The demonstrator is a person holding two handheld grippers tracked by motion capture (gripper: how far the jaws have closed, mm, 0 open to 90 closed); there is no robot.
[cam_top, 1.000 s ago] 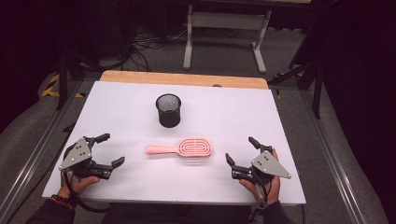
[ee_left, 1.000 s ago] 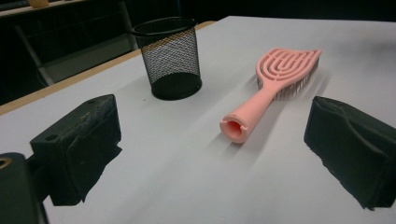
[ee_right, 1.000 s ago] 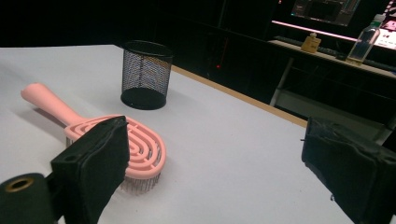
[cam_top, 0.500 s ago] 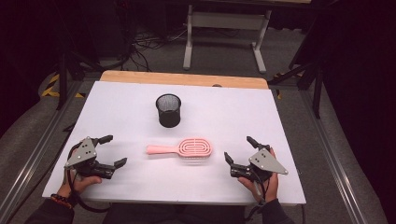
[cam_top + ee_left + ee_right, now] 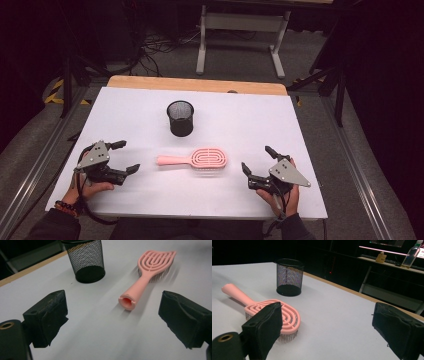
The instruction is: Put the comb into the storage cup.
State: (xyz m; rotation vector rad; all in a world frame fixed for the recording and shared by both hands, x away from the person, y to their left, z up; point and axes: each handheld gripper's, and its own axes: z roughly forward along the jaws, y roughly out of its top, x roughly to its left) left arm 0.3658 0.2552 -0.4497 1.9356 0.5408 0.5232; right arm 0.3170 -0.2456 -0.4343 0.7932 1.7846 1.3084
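Flanking the pink hairbrush (image 5: 192, 159) mid-table, left gripper (image 5: 124, 157) and right gripper (image 5: 256, 161), both released, apart from it.

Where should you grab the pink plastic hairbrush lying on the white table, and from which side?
Probably by its straight handle, coming from the left. The pink plastic hairbrush lies flat, bristles down, with its narrow round handle pointing toward the open left gripper, whose jaws already frame the handle's end. The wide vented head near the open right gripper looks too broad to pinch easily.
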